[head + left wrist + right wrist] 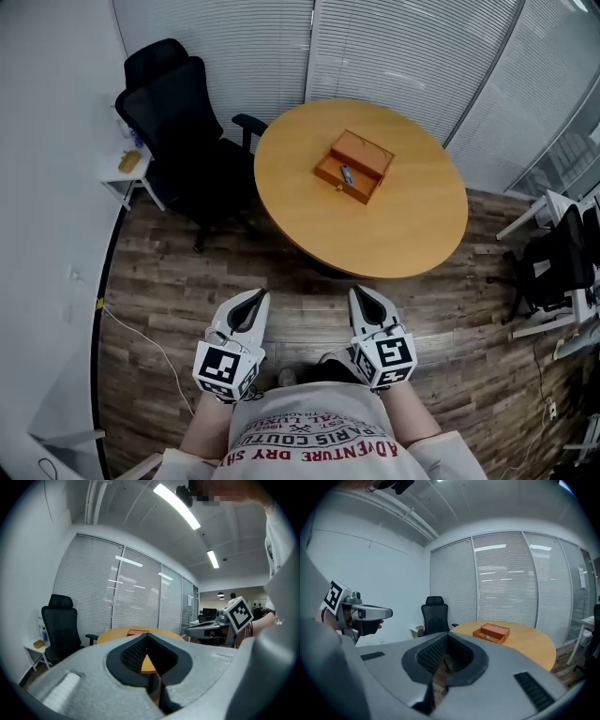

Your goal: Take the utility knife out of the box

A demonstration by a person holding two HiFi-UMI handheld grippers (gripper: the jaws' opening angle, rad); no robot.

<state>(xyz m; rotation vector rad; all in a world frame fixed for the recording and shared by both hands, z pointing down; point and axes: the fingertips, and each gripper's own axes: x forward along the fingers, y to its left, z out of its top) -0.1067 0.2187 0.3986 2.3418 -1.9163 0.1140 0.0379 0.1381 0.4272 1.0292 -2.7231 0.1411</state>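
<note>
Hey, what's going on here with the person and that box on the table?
A person holds a left gripper and a right gripper, both shut and empty, and stands back from the round table. The open orange box sits on the table with the utility knife lying inside. Neither gripper has reached the box yet.

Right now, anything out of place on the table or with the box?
Nothing stands out. The box sits open on the round table, the utility knife lying inside. No spill or damage visible. The left gripper and right gripper are shut, empty, short of the table.
</note>
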